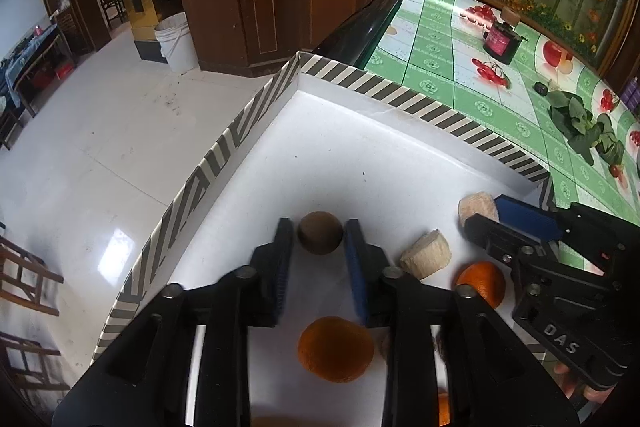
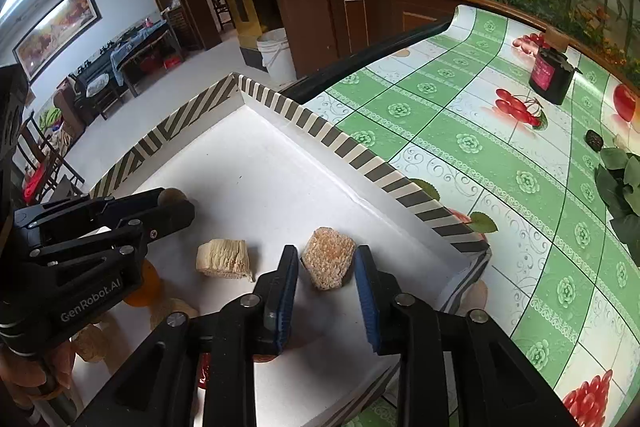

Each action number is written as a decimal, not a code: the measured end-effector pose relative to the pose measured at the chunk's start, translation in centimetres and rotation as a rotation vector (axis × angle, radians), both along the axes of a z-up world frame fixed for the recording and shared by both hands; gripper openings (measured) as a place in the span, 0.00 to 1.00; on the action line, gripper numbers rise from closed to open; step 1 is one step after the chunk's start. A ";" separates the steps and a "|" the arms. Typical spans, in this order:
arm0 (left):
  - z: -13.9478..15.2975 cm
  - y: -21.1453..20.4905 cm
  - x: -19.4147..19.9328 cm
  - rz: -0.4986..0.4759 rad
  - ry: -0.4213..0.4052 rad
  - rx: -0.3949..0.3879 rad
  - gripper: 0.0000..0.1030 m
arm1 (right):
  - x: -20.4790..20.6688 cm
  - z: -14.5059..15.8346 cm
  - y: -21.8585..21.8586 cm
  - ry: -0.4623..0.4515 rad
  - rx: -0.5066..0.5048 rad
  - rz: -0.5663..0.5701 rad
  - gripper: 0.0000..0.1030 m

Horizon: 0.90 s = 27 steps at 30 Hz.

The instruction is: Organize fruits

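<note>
A white tray (image 1: 352, 139) with a striped rim holds the fruit. A round brown fruit (image 1: 320, 233) lies between the fingertips of my left gripper (image 1: 318, 235), whose jaws stand open around it. A beige cut chunk (image 1: 426, 254) and two oranges (image 1: 335, 349) (image 1: 482, 281) lie nearby. In the right wrist view my right gripper (image 2: 326, 261) is open around a tan hexagonal chunk (image 2: 328, 263) near the tray's right rim (image 2: 400, 183). The beige chunk (image 2: 224, 259) lies to its left. The left gripper (image 2: 176, 211) hides most of the brown fruit there.
The tray sits on a green floral tablecloth (image 2: 480, 155). A dark jar with a pink label (image 2: 550, 75) and green leaves (image 2: 620, 187) stand farther right. The table edge and floor drop off left of the tray (image 1: 100, 167).
</note>
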State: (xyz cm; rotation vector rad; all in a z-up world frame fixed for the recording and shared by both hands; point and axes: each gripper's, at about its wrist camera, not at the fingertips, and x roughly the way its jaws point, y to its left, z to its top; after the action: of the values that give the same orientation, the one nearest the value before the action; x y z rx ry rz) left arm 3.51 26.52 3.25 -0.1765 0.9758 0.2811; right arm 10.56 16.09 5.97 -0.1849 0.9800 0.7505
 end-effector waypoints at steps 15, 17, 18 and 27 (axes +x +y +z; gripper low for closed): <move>2.4 -2.4 -4.5 0.028 -0.135 0.065 0.51 | -4.4 3.1 -3.1 -0.032 0.104 -0.048 0.31; 2.5 -2.8 -5.2 0.025 -0.146 0.071 0.51 | -5.2 3.5 -3.6 -0.035 0.121 -0.054 0.31; 2.6 -3.0 -5.6 0.027 -0.146 0.072 0.51 | -5.6 3.6 -3.8 -0.038 0.126 -0.057 0.31; 3.7 -4.7 -8.5 0.015 -0.191 0.078 0.51 | -8.0 3.9 -5.1 -0.040 0.133 -0.076 0.31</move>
State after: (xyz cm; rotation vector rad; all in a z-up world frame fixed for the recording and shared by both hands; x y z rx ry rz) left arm -5.01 21.80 6.99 -0.1365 0.7729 0.3100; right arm 2.57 11.00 9.83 -0.0467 0.8908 0.7372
